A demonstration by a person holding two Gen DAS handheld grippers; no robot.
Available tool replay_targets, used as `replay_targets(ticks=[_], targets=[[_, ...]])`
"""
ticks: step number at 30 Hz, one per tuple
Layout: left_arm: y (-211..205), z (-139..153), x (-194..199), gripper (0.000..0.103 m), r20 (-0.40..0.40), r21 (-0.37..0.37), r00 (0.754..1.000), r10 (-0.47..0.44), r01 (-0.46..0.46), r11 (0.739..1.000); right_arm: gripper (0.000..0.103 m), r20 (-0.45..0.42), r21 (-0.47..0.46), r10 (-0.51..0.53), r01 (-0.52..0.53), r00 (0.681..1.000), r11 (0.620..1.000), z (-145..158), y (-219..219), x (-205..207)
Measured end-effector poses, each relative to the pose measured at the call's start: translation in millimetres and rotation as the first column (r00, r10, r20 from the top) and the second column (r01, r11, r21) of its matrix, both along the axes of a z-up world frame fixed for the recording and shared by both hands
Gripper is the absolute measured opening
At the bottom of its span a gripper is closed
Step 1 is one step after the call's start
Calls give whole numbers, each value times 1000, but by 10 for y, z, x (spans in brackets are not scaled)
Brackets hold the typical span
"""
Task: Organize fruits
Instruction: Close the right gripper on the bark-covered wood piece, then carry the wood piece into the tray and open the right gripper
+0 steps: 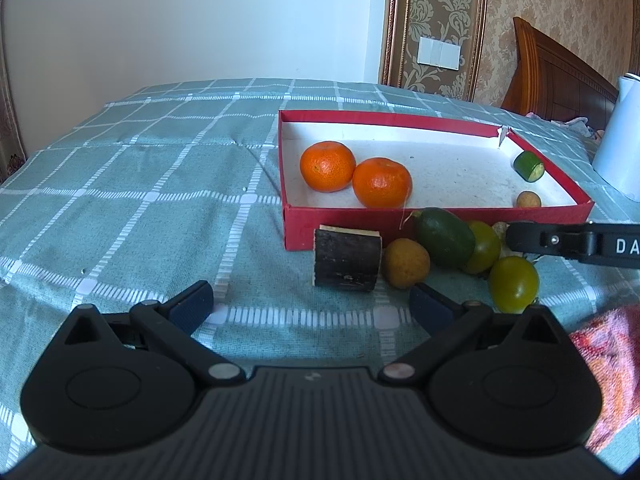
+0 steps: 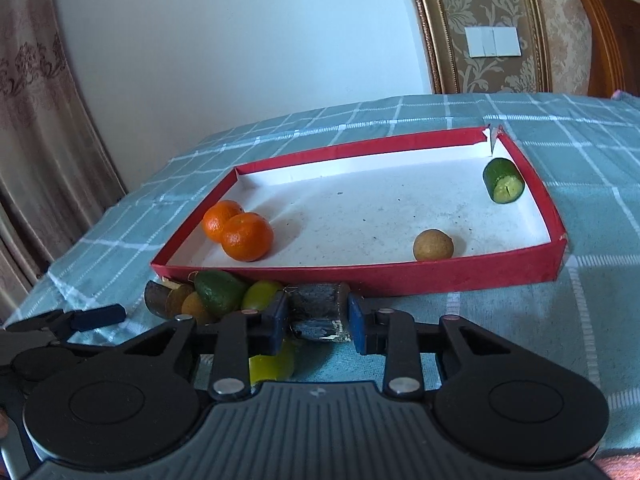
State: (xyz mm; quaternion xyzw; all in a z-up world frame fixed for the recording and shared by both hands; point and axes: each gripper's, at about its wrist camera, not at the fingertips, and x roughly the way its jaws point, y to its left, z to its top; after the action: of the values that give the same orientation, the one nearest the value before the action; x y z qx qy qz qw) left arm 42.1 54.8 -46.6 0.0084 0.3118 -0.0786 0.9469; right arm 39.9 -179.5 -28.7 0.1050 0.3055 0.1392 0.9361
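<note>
The right gripper [image 2: 318, 322] is clamped on a short dark sugarcane piece [image 2: 318, 312]; both blue pads press its cut ends, so its long axis runs crosswise between the fingers, parallel to the near wall of the red box [image 2: 460, 276] just beyond it. The piece sits low over the checked green cloth [image 2: 520, 320], just outside the box; whether it touches the cloth cannot be told.

To its left, along the same wall, lie a green tomato [image 2: 262, 294], a dark green avocado [image 2: 220, 292] with its long axis slanting up-left toward the box, a brown longan [image 2: 194, 306], and a second sugarcane piece [image 2: 158, 298]. A yellow-green fruit [image 2: 272, 366] shows under the right gripper's left finger.

Inside the box, two mandarins [image 2: 247, 236] touch each other in the near-left corner, a loose longan [image 2: 433, 245] rests near the front wall, and a cucumber chunk [image 2: 503, 181] lies by the far-right corner, cut face toward the camera.

The left gripper [image 1: 312, 306] hovers over the cloth with its fingers spread wide apart and nothing between them, short of the second sugarcane piece.
</note>
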Motion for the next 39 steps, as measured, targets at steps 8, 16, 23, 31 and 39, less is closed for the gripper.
replay_targets(ticks=[8,16,23,31,39], targets=[[-1,-2,0,103,0,0,1000,0,0,1000,31,71,-10,2,-1,997,1000,144,-68,-139],[-2,-2,0,103,0,0,1000,0,0,1000,31,141,-43,-36,42,989,998,334,-174,-88],[-2,0,0,103,0,0,1000,0,0,1000,31,152,-61,-99,109,984,992,395,-333,221],[-4,1,-1,103,0,0,1000,0,0,1000,31,124,-132,-131,148,984,980,310,-374,758],[-6,0,0,103,0,2,1000,0,0,1000,31,80,-200,-147,160,986,967,81,-347,1170]])
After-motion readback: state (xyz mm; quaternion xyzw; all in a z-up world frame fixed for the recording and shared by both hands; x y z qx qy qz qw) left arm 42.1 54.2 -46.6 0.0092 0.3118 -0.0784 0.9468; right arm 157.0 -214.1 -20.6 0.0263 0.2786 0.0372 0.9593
